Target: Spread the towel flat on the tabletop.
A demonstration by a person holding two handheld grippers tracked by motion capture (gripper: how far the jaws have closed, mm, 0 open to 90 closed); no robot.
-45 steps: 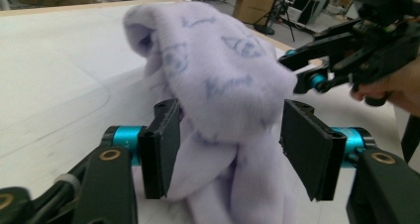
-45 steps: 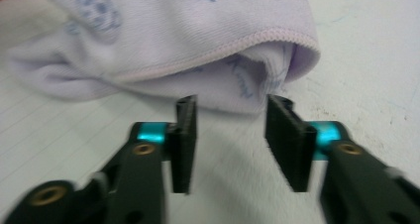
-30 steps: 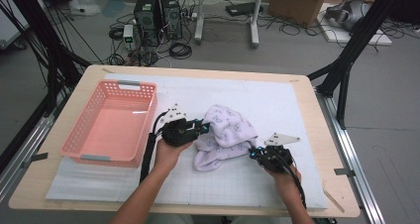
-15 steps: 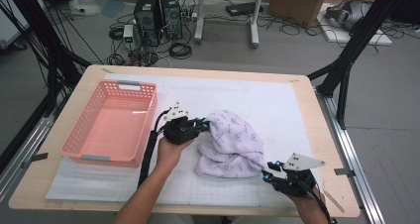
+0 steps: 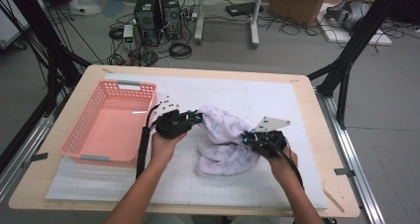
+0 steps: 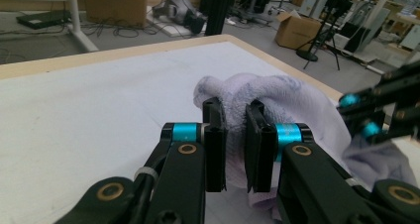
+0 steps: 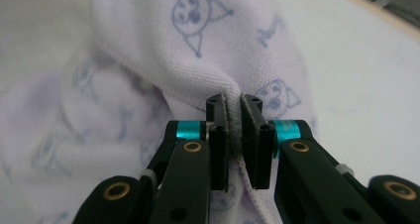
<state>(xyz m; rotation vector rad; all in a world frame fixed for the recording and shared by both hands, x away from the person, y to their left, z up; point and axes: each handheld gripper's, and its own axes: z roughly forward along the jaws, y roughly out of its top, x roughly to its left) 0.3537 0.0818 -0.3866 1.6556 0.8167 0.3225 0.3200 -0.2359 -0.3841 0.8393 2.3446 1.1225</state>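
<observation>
Only cartoon faces mark the towel [image 7: 208,40], no legible writing.

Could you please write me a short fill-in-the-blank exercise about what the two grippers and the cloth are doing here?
1. Both grippers are shut on the printed ____.
2. The pink basket lies on the side of the person's ____ gripper.
3. The left gripper and the right gripper hold the towel at ____ spots.

Missing words: towel; left; different
</observation>
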